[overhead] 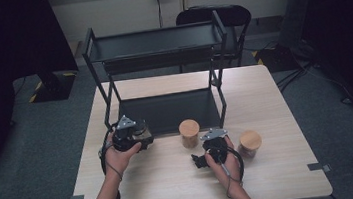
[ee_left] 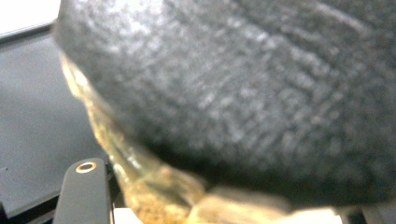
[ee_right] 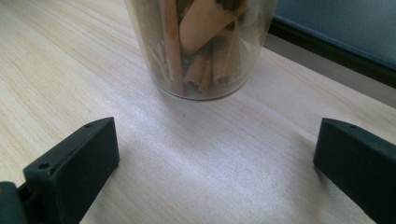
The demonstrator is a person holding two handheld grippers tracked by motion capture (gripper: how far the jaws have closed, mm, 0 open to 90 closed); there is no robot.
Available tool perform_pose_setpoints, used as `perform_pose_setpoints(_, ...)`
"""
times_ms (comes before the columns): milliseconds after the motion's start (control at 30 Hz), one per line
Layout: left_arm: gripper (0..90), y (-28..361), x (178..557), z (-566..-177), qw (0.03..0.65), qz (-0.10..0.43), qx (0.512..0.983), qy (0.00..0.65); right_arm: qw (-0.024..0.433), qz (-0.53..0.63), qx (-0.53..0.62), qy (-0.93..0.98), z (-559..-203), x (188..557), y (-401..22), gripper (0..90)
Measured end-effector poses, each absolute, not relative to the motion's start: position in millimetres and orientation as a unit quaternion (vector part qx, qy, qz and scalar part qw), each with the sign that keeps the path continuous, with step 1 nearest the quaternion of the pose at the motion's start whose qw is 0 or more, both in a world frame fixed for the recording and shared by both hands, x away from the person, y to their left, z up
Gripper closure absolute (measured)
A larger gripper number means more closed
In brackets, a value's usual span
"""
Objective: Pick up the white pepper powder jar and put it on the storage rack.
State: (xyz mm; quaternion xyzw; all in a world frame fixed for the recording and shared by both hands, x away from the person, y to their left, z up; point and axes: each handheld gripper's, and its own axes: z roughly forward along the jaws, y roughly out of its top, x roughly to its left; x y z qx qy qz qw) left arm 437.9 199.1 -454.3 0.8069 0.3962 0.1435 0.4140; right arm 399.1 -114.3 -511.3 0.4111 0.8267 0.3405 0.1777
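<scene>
My left gripper point(overhead: 142, 136) is shut on a glass jar point(ee_left: 140, 186) with a dark grey lid point(ee_left: 243, 93), held at the front left edge of the black rack's lower shelf point(overhead: 166, 112). The jar presses close to the left gripper view's camera, beside one black finger point(ee_left: 86, 191). My right gripper point(overhead: 200, 158) rests open on the table with nothing between its jaws. Just ahead of it stands a clear jar of cinnamon sticks point(ee_right: 201, 46), which in the high view has a wooden lid point(overhead: 189, 127).
A second wooden-lidded jar point(overhead: 250, 142) stands right of my right hand. The two-tier black rack point(overhead: 155, 41) takes up the table's far half, with a black chair point(overhead: 228, 18) behind it. Bare wood point(overhead: 164, 186) lies near the front edge.
</scene>
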Motion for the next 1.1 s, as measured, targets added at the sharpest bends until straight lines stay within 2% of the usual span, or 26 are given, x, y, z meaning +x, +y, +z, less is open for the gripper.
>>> perform_pose_setpoints(1100,31.3,207,464,-448,0.409,0.178,0.788,0.425,0.178,0.341,0.411,0.827,-511,399,-114,0.0)
